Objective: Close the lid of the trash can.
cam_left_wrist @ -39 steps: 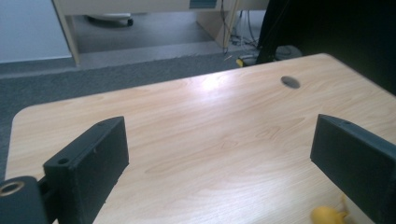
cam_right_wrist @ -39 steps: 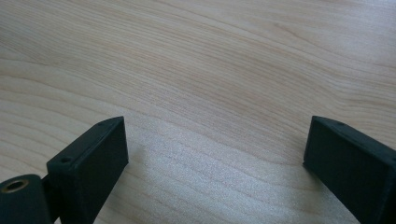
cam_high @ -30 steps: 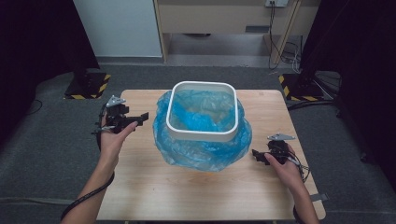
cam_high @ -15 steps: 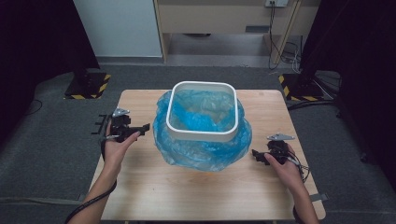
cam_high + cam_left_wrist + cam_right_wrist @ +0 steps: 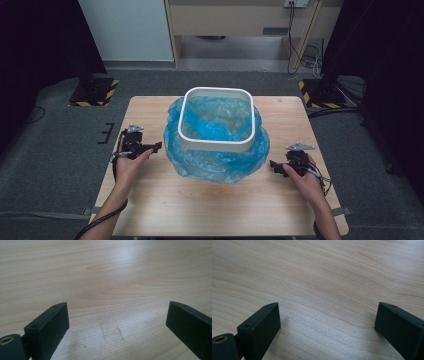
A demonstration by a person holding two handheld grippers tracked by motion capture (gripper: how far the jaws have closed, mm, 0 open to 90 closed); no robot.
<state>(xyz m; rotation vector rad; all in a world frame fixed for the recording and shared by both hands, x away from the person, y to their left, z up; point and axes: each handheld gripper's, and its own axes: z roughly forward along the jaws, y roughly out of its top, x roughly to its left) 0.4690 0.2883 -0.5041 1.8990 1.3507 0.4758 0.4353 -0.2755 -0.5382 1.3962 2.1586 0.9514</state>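
At the middle of the wooden worktop (image 5: 165,200) stands a white square bin (image 5: 216,145), its blue plastic liner (image 5: 215,167) folded out over the rim and bunched around its sides. The left claw (image 5: 156,146) rests just left of the liner, released; the right claw (image 5: 274,166) lies just right of it, jaws likewise spread over bare wood.

The left gripper (image 5: 156,147), held in the person's left hand (image 5: 128,167), now sits lower and closer to the person than a second ago, when it was raised near the far left part of the worktop (image 5: 165,200). It has come down toward the wood, just left of the blue plastic bag (image 5: 215,167). Its jaws stand wide apart, pointing at bare wood in the left gripper view.
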